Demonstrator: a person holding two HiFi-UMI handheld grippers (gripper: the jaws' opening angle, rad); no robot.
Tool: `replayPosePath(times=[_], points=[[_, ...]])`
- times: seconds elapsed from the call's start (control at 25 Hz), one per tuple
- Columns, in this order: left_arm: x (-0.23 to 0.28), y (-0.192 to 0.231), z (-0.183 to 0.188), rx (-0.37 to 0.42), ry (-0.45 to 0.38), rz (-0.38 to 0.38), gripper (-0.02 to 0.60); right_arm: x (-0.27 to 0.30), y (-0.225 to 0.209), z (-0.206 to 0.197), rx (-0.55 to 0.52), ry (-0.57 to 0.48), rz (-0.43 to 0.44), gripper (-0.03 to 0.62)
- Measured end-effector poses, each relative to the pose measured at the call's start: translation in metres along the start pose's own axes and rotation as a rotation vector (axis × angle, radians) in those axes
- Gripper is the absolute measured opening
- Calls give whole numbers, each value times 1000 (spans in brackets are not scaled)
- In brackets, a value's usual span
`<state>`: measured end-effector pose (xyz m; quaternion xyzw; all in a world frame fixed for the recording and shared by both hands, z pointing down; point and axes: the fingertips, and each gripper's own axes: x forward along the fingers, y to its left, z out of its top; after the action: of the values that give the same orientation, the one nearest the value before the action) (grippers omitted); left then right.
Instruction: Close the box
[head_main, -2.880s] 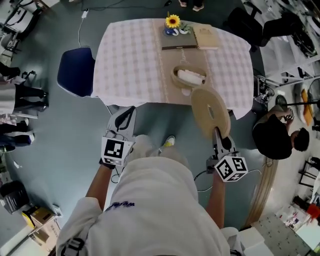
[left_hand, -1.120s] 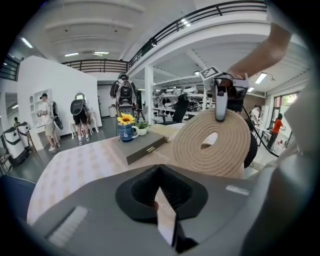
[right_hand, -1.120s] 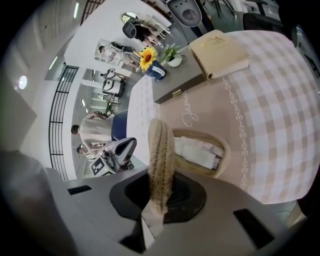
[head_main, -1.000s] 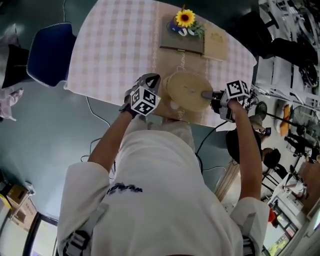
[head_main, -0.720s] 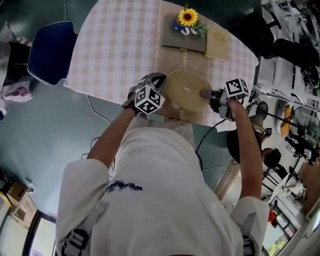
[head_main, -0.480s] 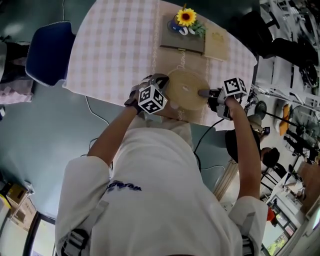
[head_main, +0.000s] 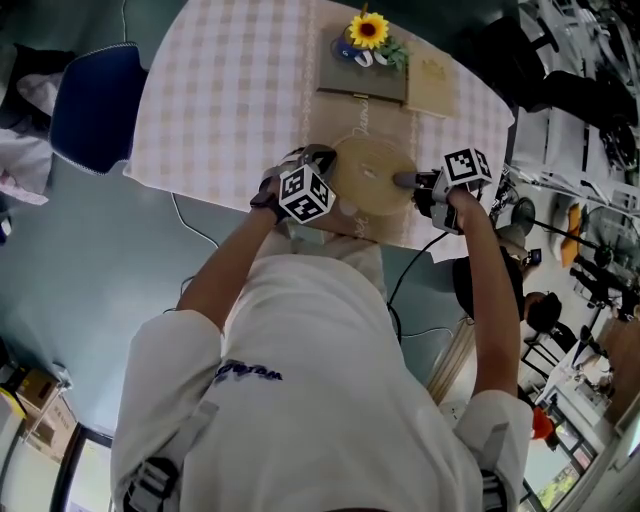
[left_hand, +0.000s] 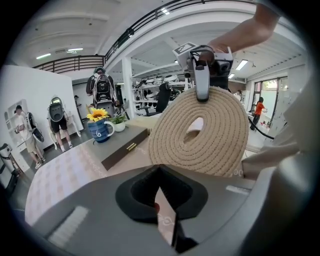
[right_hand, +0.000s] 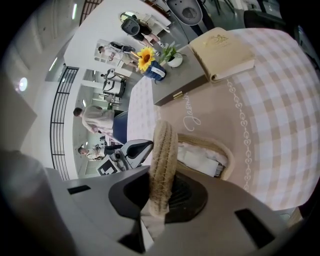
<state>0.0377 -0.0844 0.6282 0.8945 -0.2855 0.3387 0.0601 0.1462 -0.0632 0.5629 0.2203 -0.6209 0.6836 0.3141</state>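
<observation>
Lid and box are not yet joined: the woven lid is pinched by its rim in the right gripper, whose jaws are closed tight on the coiled edge, and it hangs tilted over the near part of the counter with the held side raised. From the right gripper view the lid is seen edge-on, rising straight out from between the jaws, and the open oval box lies just past and to the right of that edge, low on the counter, its white contents uncovered. So the box sits below and slightly to one side of the lid's face, and the coming move likely turns on tipping that face flat and sliding it across until the rims line up. The left gripper sits just beside the lid's opposite rim; its jaws are pressed together with nothing between them, and its view looks at the broad face of the lid with its central opening. It is the nearer one to the free, lower edge, so it could steady or press that side down, while the right carries the weight. Whether the lid's lower edge already touches the box rim cannot be told.
</observation>
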Motion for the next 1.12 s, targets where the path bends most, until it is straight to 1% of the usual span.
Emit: replayPosePath(times=[0.08,0.16,0.28,0.32,0.4,0.48,0.64,0.8,0.96,1.12], points=[[0,0,-2,-4,5,7,2,1,8,1,-54,-16,3,66],[1,0,-7,-4,30,7,2,0,17,2,-105,-50,0,86],[5,-6,-19,46,97,-19,2,1,18,3,-152,-128,-46,86],[4,-7,-21,53,97,-18,2,2,16,2,-167,-150,-66,75],[3,-7,-22,31,83,-6,2,3,13,1,-197,-184,-95,69],[3,-5,-22,17,76,3,2,3,14,1,-211,-201,-97,67],[-5,-1,-14,32,63,16,2,-4,16,-2,-204,-197,-70,67],[-12,8,-9,24,56,35,2,-15,14,-4,-158,-206,-17,67],[-9,6,-6,49,66,19,2,-19,5,-1,-87,-224,34,66],[-2,-1,-1,89,68,2,2,-20,-6,-1,-52,-231,59,66]])
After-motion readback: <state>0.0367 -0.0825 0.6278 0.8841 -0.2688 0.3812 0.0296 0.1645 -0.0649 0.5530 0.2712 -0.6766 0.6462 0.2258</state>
